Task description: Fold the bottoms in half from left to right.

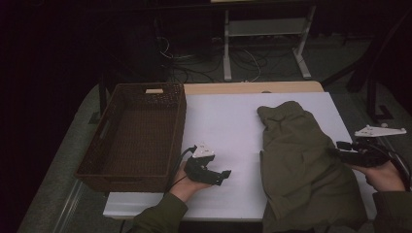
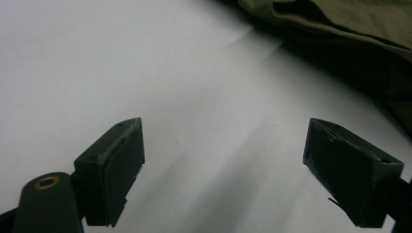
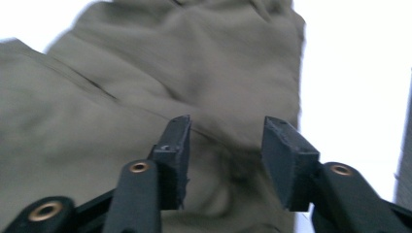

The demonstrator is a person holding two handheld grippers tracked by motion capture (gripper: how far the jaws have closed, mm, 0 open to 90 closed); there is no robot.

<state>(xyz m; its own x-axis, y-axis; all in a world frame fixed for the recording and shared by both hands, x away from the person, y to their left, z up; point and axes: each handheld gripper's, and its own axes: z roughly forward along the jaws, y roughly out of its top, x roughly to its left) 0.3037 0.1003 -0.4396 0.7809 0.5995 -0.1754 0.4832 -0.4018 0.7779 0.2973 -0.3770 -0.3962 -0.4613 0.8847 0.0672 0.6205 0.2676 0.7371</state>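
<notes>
One olive garment point(image 1: 301, 165) is lying crumpled on the right half of the white table point(image 1: 223, 126), its lower end hanging over the near edge.

Right gripper point(image 1: 346, 151) is hovering at its right edge, jaws partly parted with cloth behind them, gripping nothing. Left gripper point(image 1: 217, 175) is resting on bare table, jaws wide and holding nothing, beside a brown wicker basket point(image 1: 104, 165).

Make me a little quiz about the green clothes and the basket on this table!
1. True or false: the olive garment lies inside the woven basket.
2. Which gripper is at the garment's edge? A. left gripper B. right gripper
3. Fill in: the left gripper's jaws are ____ over the white table.

Key: 1. False, it lies on the table beside the basket. 2. B. 3. open.
</notes>
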